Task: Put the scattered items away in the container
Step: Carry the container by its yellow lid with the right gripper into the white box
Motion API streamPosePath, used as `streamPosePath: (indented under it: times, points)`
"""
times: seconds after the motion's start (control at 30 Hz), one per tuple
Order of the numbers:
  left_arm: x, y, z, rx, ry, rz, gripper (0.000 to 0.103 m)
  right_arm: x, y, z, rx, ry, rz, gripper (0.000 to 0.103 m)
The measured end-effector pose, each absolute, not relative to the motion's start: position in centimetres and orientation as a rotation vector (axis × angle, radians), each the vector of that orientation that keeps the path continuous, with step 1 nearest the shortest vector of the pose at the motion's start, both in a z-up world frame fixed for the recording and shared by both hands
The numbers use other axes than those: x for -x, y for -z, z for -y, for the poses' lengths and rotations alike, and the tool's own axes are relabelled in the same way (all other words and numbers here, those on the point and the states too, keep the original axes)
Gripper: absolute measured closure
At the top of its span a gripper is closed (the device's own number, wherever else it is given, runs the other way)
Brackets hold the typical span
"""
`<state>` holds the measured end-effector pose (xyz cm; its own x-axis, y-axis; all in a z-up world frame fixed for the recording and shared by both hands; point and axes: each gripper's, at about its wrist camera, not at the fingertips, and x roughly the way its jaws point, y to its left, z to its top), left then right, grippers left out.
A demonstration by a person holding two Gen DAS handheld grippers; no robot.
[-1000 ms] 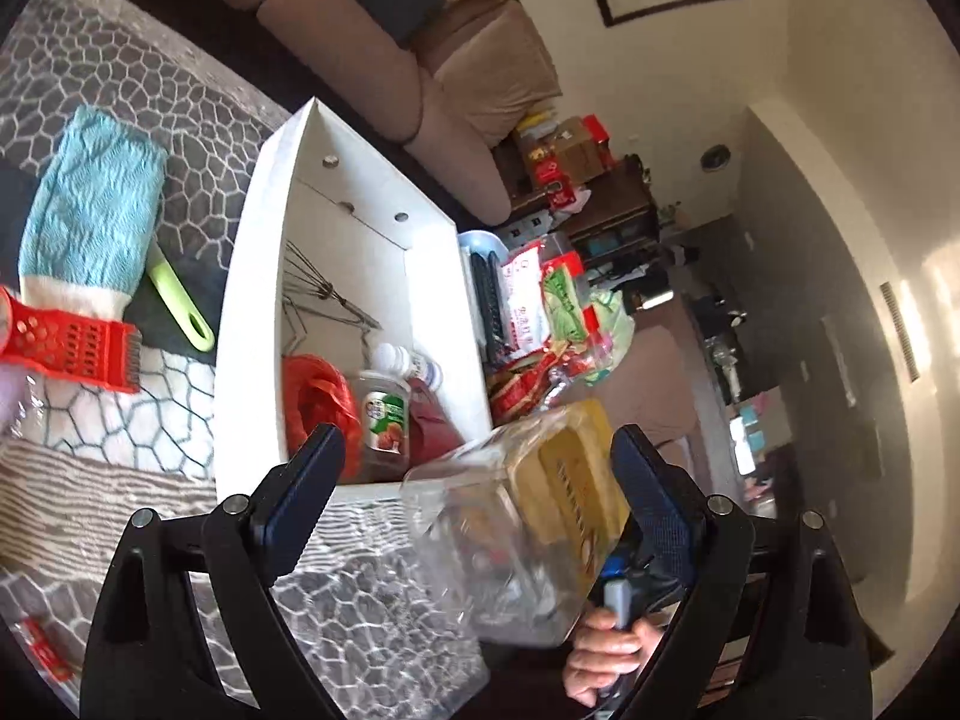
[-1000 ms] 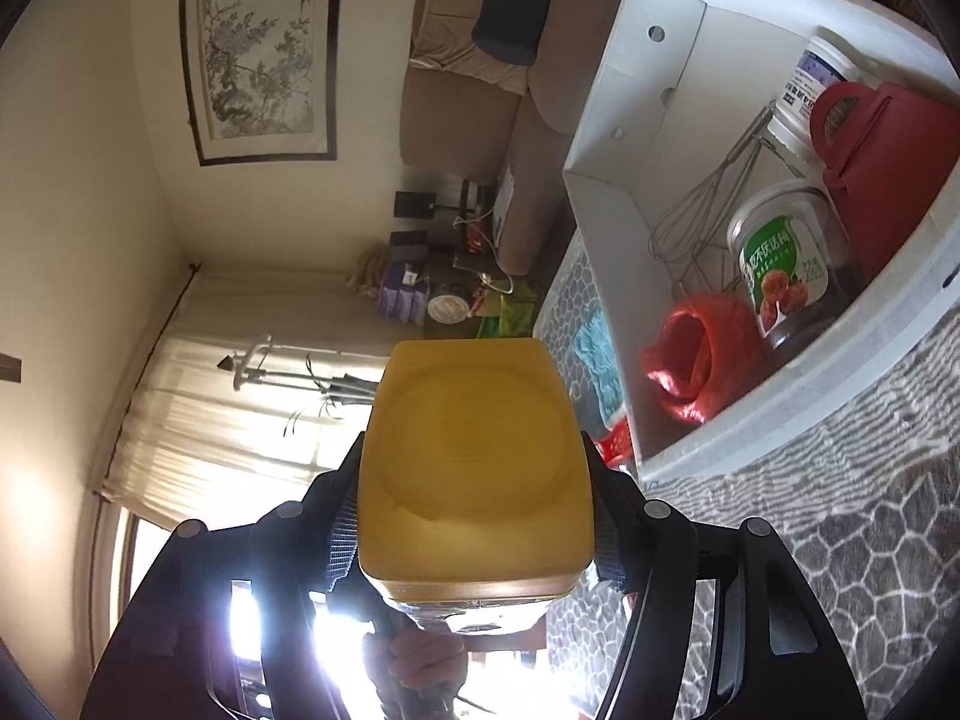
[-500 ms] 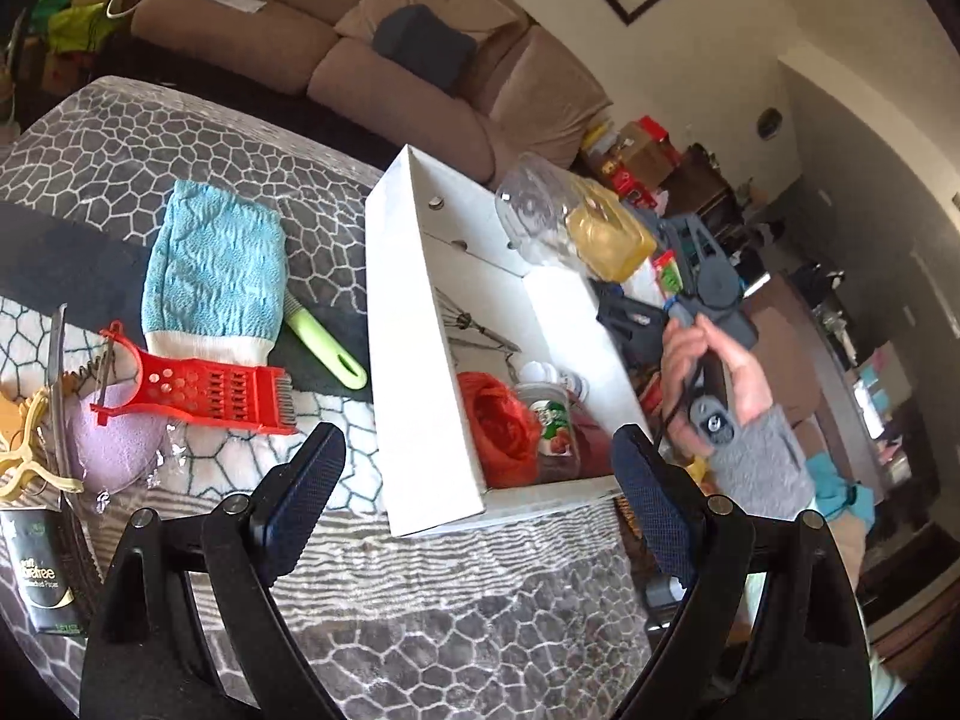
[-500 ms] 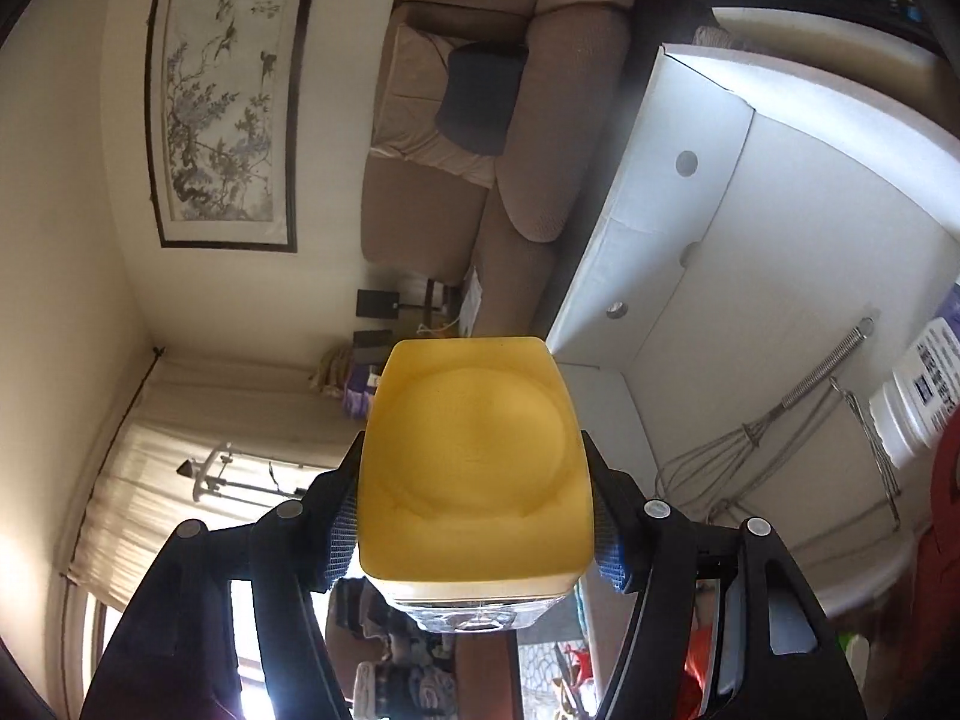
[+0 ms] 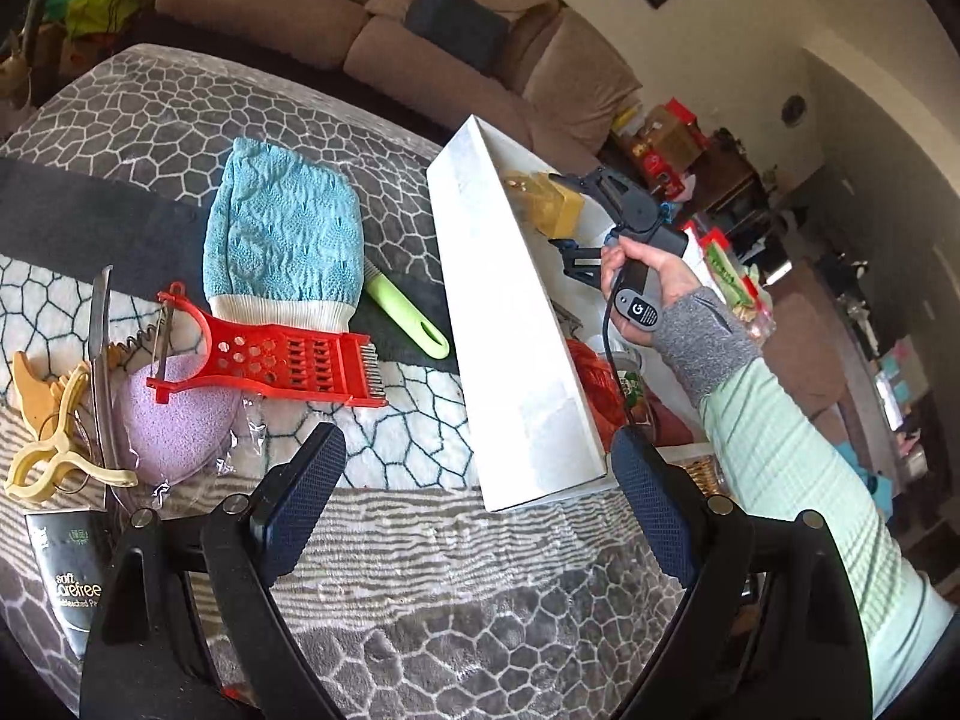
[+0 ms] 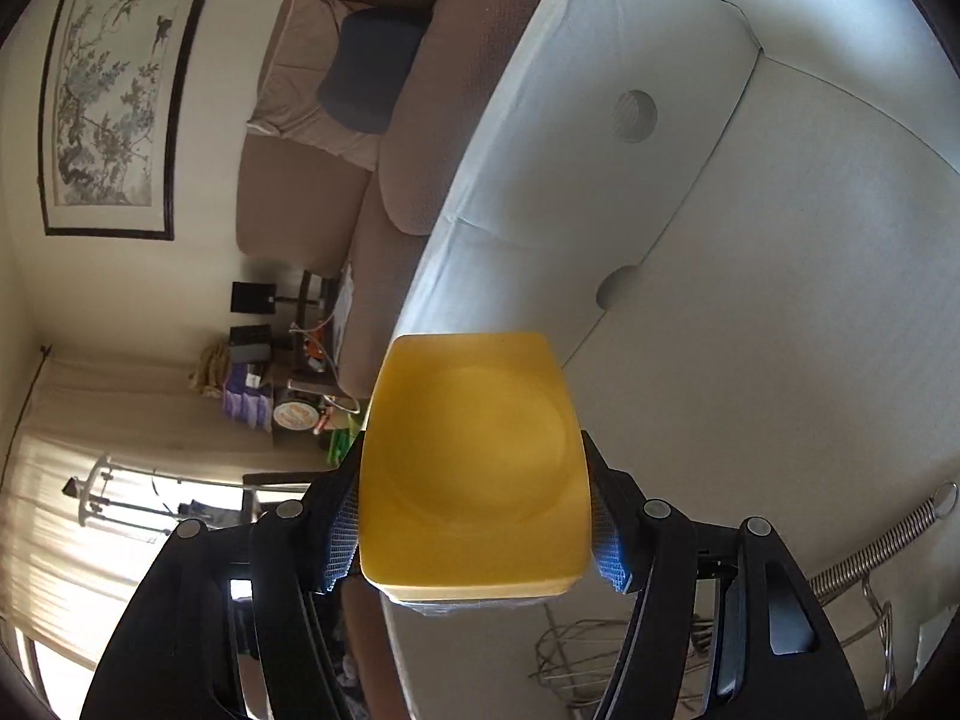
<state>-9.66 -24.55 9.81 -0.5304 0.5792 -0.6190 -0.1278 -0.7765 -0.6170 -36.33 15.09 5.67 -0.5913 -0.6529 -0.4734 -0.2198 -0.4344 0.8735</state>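
White box (image 5: 516, 324) partly filled: red bag (image 5: 600, 381), labelled jar (image 5: 630, 381) and whisk (image 6: 576, 648) lie inside, and the right gripper (image 6: 474, 534), clamped on the yellow-lidded jar (image 6: 471, 462), holds it over the far end. Left gripper (image 5: 474, 516) gapes empty near the box; cloth (image 5: 282, 240), grater (image 5: 282, 360), sponge (image 5: 174, 420) and clips (image 5: 48, 450) remain left, on the table.
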Motion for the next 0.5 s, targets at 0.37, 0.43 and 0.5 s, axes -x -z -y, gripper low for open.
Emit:
streamPosePath:
  times: [0.37, 0.43, 0.5]
  points:
    - [16.3, -13.5, 17.8, 1.147, -2.335, 0.444, 0.014, 35.6, -5.5, -16.8, -1.423, 2.258, 1.213, 0.029]
    - [18.8, -14.5, 16.1, 1.142, -2.339, 0.401, 0.014, 35.3, -5.9, -17.2, -1.426, 2.276, 1.169, 0.029]
    - [20.9, -15.1, 14.5, 1.143, -2.367, 0.346, 0.014, 35.2, -6.2, -17.5, -1.442, 2.277, 1.139, 0.029]
